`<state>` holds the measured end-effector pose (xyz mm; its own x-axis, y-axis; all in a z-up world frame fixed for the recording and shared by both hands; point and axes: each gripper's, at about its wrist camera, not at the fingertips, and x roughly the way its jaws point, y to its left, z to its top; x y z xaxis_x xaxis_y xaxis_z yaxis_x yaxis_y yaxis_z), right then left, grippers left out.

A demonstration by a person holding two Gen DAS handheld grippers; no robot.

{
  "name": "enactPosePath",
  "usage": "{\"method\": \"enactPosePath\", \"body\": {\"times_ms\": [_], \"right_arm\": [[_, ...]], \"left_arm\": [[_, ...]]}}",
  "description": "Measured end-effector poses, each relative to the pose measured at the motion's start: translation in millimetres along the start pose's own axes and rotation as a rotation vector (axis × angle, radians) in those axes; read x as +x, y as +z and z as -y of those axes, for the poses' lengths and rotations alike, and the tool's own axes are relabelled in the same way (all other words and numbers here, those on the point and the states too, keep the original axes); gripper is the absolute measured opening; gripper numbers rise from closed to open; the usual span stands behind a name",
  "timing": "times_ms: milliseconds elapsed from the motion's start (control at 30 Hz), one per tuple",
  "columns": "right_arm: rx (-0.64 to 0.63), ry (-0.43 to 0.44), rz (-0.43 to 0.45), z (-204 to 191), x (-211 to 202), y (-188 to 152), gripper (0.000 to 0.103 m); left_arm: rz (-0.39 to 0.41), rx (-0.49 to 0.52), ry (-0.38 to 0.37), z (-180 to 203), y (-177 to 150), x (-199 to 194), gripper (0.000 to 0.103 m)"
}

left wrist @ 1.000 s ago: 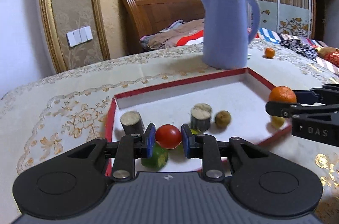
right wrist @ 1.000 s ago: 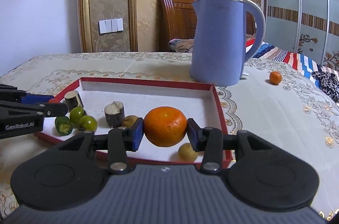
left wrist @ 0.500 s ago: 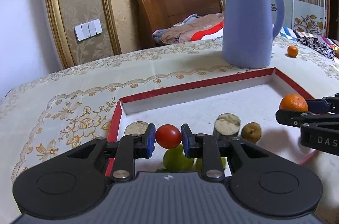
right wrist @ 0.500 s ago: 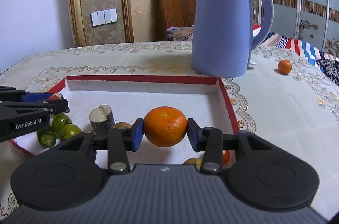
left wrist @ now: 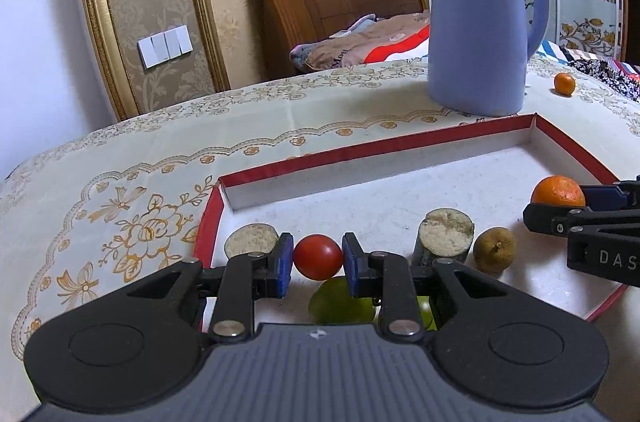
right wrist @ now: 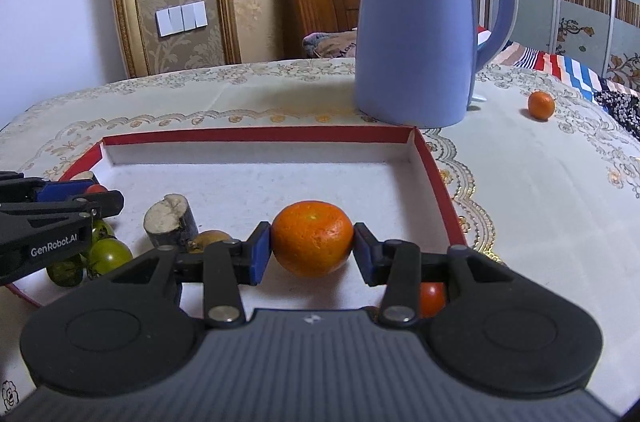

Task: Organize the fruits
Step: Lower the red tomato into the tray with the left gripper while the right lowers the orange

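My left gripper (left wrist: 318, 258) is shut on a small red tomato (left wrist: 318, 256) over the near left part of the red-rimmed white tray (left wrist: 360, 152). My right gripper (right wrist: 313, 245) is shut on an orange (right wrist: 313, 244) low over the tray's near right part; it also shows in the left wrist view (left wrist: 558, 191). In the tray lie green tomatoes (right wrist: 109, 254), two cut cane stubs (left wrist: 445, 237) (left wrist: 251, 240), a brown fruit (left wrist: 493, 249) and a red tomato (right wrist: 432, 298) under my right gripper.
A tall blue kettle (left wrist: 478, 30) stands just behind the tray. A second small orange (right wrist: 541, 105) lies on the tablecloth (left wrist: 120, 182) at the far right. A bed headboard and wall are beyond the table.
Both grippers have moved forward over the tray and lower, each still holding its fruit. The kettle and the tray's far wall look nearer.
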<state>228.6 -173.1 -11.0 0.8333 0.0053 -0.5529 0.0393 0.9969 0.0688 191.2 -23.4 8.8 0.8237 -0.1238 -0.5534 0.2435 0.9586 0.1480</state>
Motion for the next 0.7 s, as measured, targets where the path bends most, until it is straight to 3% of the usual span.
{"method": "enactPosePath", "body": {"times_ms": [700], "right_arm": [[0.007, -0.007, -0.012, -1.6, 4.7, -1.2, 0.041]], "left_arm": [[-0.002, -0.009, -0.004, -1.8, -0.3, 4.6, 0.025]]}}
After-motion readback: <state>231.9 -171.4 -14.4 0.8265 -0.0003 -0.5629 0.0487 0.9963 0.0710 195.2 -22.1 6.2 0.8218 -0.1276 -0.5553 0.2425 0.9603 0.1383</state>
